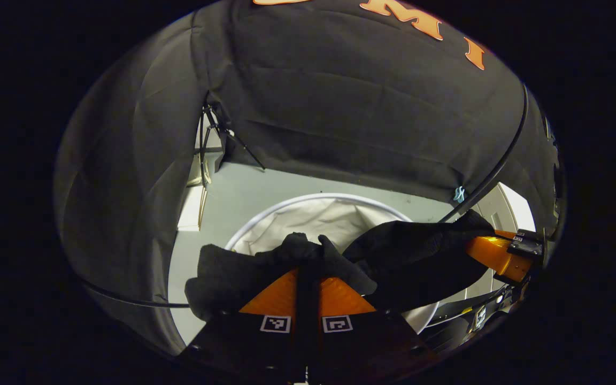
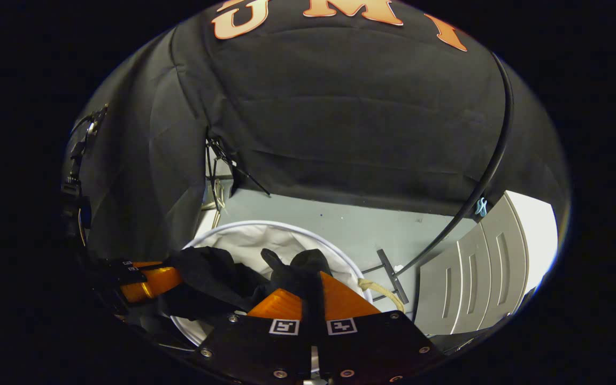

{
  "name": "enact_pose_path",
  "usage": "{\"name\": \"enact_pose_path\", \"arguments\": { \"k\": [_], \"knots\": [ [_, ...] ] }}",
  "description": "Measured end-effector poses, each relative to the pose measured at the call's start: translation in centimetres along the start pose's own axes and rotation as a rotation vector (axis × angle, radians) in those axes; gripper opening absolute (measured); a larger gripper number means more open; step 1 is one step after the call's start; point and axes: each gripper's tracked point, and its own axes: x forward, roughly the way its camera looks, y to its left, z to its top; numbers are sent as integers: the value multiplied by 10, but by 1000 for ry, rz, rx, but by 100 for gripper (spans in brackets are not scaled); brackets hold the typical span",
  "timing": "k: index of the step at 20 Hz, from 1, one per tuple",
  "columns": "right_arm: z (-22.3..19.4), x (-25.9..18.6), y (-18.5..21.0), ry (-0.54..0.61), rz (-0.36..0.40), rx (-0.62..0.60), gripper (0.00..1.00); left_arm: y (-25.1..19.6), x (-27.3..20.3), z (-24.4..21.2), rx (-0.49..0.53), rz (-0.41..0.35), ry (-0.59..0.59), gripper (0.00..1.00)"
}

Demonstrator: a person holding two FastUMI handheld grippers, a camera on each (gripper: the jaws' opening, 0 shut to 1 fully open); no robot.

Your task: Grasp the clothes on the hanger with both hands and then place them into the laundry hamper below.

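Observation:
A black garment (image 1: 409, 256) hangs stretched between my two grippers, above the round white laundry hamper (image 1: 335, 216). My left gripper (image 1: 307, 267) is shut on one bunched end of the cloth, which spills over its fingertips. In the left gripper view the other gripper (image 1: 495, 251) holds the far end at the right. In the right gripper view my right gripper (image 2: 310, 278) is shut on a bunch of the same black garment (image 2: 212, 283), over the hamper (image 2: 265, 235), and the left gripper (image 2: 147, 283) shows at the left.
The hamper stands on a grey floor (image 2: 351, 224). A thin black cable (image 2: 479, 182) runs down the wall at right. A grey panelled door (image 2: 479, 272) lies at right, with a rope and a dark bar (image 2: 391, 275) beside the hamper. A tripod (image 1: 222, 136) stands in the corner.

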Motion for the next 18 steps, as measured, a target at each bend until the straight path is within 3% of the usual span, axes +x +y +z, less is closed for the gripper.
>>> {"name": "enact_pose_path", "arguments": {
  "k": [6,9,10,12,13,14,15,16,17,18],
  "knots": [
    [-39,23,2,92,-5,-1,10,9,19,-28,7,56,73,8],
    [-46,26,0,124,1,2,15,3,18,-36,-3,31,93,18],
    [-49,28,-1,129,-8,1,15,2,18,-36,-13,24,93,14],
    [-51,29,-1,141,-13,5,17,1,16,-36,-32,17,94,23],
    [-51,28,-1,143,-11,6,10,1,14,-35,-40,21,91,20],
    [-50,28,0,141,-7,5,19,4,11,-33,-42,31,88,29],
    [-44,25,4,126,7,11,22,7,9,-30,-44,34,85,24],
    [-37,18,9,113,22,19,25,7,6,-28,-47,34,83,38],
    [-29,13,12,99,34,29,26,7,2,-26,-50,32,79,34],
    [-22,7,14,86,48,40,38,6,-1,-23,-51,33,75,31]
  ]
}}
